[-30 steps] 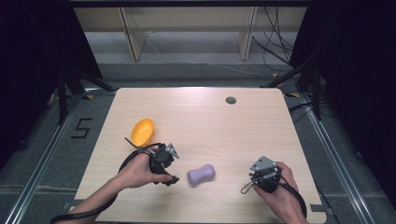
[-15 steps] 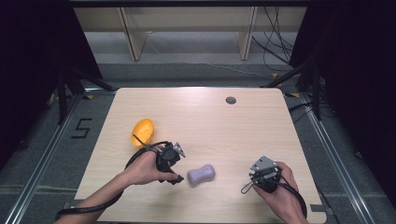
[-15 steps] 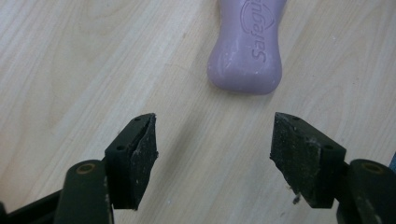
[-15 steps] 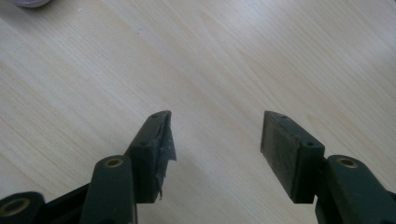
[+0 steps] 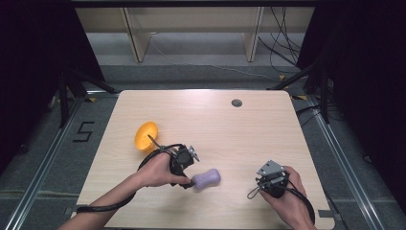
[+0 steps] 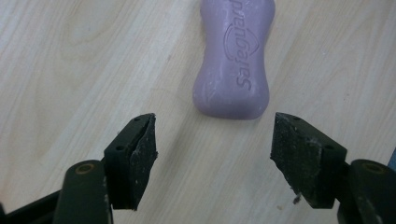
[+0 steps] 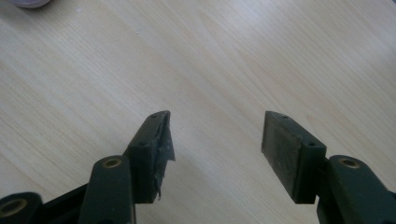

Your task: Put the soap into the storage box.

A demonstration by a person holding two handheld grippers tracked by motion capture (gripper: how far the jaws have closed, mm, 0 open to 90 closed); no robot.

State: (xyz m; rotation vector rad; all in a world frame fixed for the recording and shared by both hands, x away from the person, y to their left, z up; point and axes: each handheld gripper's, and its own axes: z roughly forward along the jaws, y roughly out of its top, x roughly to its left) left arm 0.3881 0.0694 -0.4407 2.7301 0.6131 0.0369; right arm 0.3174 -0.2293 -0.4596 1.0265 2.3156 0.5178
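A purple soap bar (image 5: pixel 207 178) with raised lettering lies flat on the wooden table (image 5: pixel 230 129), near the front middle. My left gripper (image 5: pixel 190 181) reaches its left end. In the left gripper view the soap bar (image 6: pixel 233 60) lies just beyond the open left gripper (image 6: pixel 214 126), its near end close to the line between the tips; the pads (image 6: pixel 140 149) touch nothing. My right gripper (image 5: pixel 262 181) rests in a hand at the front right, apart from the soap. In its own view the right gripper (image 7: pixel 215 119) stands open over bare wood.
An orange bowl-like object (image 5: pixel 145 135) sits at the table's left, behind my left hand. A small dark round hole (image 5: pixel 236 102) marks the far side. A black cable loops from the left gripper. Shelving and cables stand on the floor beyond the table.
My left hand has slid right across the table, bringing its gripper up to the soap's left end. The soap, the orange object and the right hand have stayed put.
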